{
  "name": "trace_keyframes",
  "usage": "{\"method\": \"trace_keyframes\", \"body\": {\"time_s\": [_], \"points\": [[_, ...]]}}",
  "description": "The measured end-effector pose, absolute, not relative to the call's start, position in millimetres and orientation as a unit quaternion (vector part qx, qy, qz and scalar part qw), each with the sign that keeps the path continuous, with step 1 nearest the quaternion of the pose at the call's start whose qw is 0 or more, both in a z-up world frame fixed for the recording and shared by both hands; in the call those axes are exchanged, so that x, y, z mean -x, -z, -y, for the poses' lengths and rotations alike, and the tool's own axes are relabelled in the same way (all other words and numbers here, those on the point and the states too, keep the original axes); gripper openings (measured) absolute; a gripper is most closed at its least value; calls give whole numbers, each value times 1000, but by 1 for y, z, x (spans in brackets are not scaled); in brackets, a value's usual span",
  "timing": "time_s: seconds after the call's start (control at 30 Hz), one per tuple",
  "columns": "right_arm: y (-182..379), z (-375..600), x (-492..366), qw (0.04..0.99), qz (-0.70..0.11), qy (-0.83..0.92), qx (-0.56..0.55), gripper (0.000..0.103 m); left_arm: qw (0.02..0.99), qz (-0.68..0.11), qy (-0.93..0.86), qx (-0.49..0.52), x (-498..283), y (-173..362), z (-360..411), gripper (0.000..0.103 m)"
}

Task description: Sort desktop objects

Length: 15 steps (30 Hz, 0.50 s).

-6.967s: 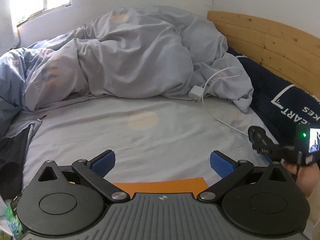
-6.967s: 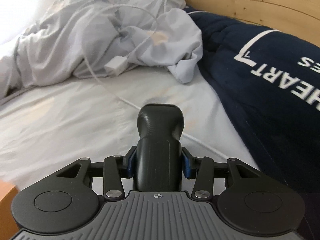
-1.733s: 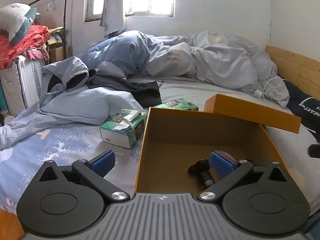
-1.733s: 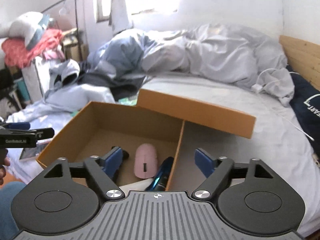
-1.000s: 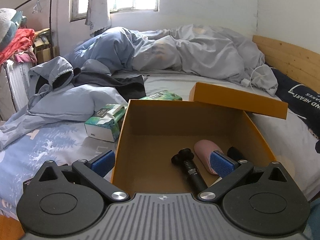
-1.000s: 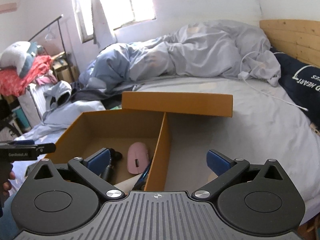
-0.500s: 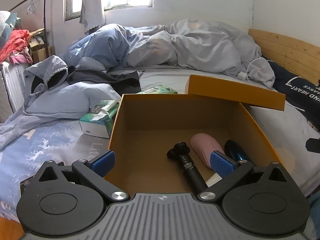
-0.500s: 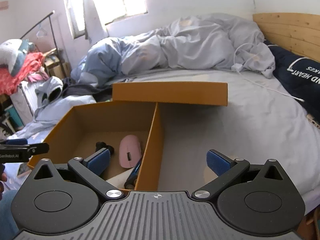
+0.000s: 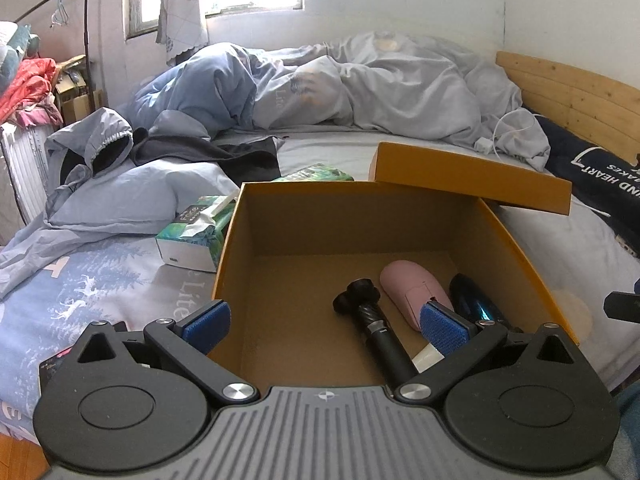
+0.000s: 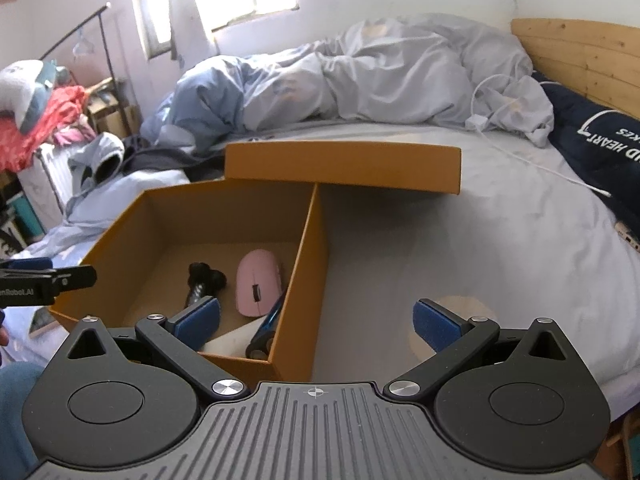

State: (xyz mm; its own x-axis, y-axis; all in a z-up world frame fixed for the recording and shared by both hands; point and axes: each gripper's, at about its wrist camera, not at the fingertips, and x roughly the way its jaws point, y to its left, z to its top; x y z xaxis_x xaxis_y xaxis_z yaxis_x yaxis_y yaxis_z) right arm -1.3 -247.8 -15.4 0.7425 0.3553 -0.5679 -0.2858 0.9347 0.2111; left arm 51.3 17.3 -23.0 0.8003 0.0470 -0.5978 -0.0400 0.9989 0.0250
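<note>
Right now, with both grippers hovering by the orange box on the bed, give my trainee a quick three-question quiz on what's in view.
1. True or false: the pink mouse lies inside the orange box.
2. Where does the box lid rest?
A. flat on the floor
B. propped on the box's far rim and the bed
C. shut over the box
3. Fill in: the fingers of the left gripper and right gripper are both ____.

Key: 1 true. 2 B. 3 open, holding nothing.
</note>
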Motion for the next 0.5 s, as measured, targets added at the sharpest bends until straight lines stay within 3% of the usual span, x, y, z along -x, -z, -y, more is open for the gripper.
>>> {"method": "trace_keyframes", "body": {"time_s": [0.5], "points": [[13,252,-2,931,-316,-172,-69,103,948,-318,-31,11,-53,20,-24,103]]}}
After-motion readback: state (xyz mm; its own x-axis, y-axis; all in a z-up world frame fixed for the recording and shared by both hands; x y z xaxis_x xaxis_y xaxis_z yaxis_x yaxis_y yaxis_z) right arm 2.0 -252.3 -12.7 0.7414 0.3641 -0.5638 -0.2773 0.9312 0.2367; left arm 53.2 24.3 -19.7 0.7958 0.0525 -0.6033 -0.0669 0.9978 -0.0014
